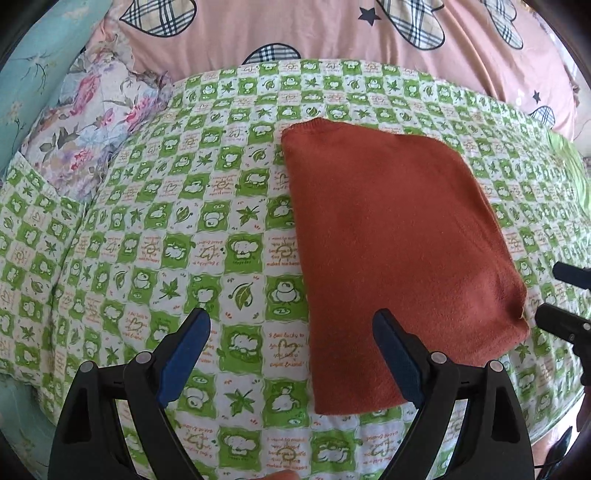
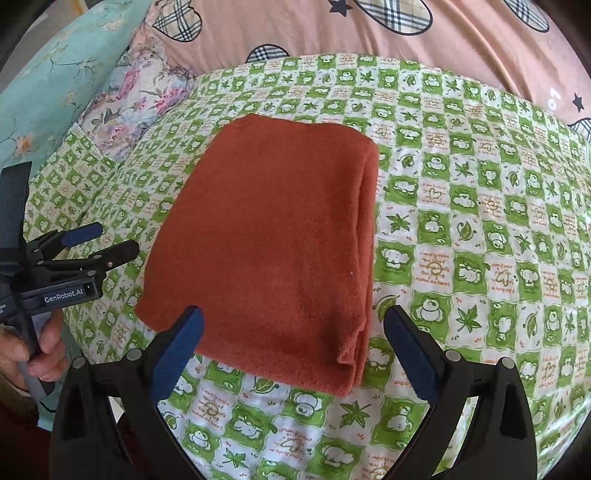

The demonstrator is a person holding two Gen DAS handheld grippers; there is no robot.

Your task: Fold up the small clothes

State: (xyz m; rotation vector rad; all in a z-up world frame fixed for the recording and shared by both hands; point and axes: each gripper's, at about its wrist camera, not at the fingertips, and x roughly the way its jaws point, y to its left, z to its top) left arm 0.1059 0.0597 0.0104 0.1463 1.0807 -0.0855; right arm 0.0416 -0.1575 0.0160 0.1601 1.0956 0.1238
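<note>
A rust-orange garment (image 1: pixel 399 243) lies folded into a flat rectangle on the green-and-white checked sheet (image 1: pixel 184 221); it also shows in the right wrist view (image 2: pixel 273 251), with stacked layer edges along its right side. My left gripper (image 1: pixel 291 321) is open and empty, held above the sheet at the garment's near left edge. My right gripper (image 2: pixel 293 321) is open and empty, held above the garment's near edge. The left gripper also shows at the left of the right wrist view (image 2: pixel 107 242), open. The right gripper's fingers (image 1: pixel 561 321) show at the right edge of the left wrist view.
A pink quilt (image 1: pixel 332 33) with plaid hearts lies along the back. A floral pillow (image 1: pixel 96 122) and a teal pillow (image 2: pixel 62 77) sit at the back left. The person's hand (image 2: pixel 33 350) holds the left gripper's handle.
</note>
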